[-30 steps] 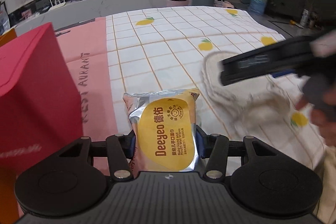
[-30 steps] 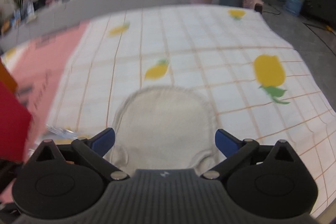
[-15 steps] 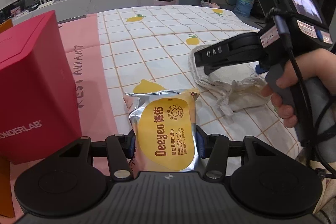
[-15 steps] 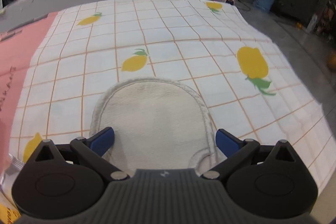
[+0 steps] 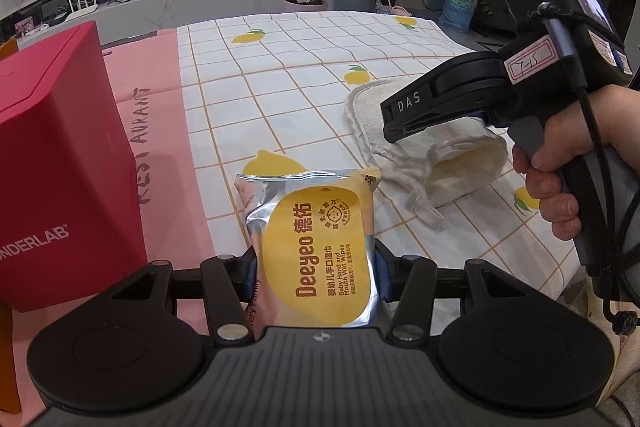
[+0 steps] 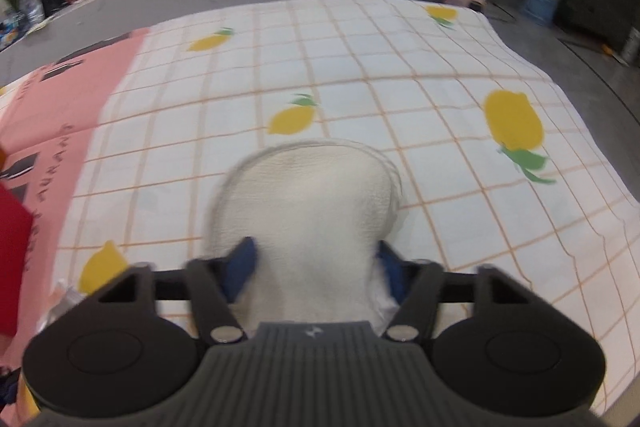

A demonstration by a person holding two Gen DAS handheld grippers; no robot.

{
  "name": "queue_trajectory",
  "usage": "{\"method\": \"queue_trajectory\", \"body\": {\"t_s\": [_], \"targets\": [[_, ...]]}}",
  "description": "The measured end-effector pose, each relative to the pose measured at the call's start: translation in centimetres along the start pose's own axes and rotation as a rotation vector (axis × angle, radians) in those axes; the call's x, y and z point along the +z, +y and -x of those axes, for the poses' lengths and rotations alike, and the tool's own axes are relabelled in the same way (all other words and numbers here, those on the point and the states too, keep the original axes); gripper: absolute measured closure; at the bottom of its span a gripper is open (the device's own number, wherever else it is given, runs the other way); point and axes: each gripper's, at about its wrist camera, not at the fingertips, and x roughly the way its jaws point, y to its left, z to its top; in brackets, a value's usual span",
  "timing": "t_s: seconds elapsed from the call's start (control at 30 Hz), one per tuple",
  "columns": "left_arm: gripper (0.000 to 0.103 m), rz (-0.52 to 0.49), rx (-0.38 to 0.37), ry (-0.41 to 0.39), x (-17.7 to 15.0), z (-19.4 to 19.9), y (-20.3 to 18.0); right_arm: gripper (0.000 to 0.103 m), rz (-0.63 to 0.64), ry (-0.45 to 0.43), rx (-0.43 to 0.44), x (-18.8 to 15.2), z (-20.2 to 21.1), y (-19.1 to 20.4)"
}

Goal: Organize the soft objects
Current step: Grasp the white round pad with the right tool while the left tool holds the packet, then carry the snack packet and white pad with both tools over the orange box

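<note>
My left gripper (image 5: pixel 316 267) is shut on a silver and yellow pack of baby wet wipes (image 5: pixel 316 247), held above the tablecloth near its front edge. A cream cloth mitt (image 6: pixel 312 211) lies on the lemon-print cloth; it also shows in the left wrist view (image 5: pixel 452 167), to the right of the wipes. My right gripper (image 6: pixel 316 267) is shut on the near end of the mitt, its blue pads pinching the fabric from both sides. The right gripper's body (image 5: pixel 460 99) and the hand holding it show at the right of the left wrist view.
A red box (image 5: pixel 60 163) marked WONDERLAB stands at the left on the pink part of the tablecloth (image 5: pixel 280 75). The table's right edge (image 6: pixel 592 163) drops to the floor. A counter, a bin and plants stand beyond the far edge.
My right gripper's jaws have closed from wide open onto the near end of the cloth mitt, bunching it. My left gripper keeps its hold on the wipes.
</note>
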Motion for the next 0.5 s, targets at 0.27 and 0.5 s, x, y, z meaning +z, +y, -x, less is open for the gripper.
{"method": "queue_trajectory", "body": {"t_s": [0.27, 0.5], "targets": [[0.045, -0.015, 0.007, -0.007, -0.2, 0.2, -0.3, 0.090, -0.034, -0.002, 0.040, -0.3, 0.8, -0.1], [0.045, -0.006, -0.016, 0.001, 0.0, 0.6, -0.3, 0.090, -0.142, -0.092, 0.049, -0.1, 3.8, -0.6]]}}
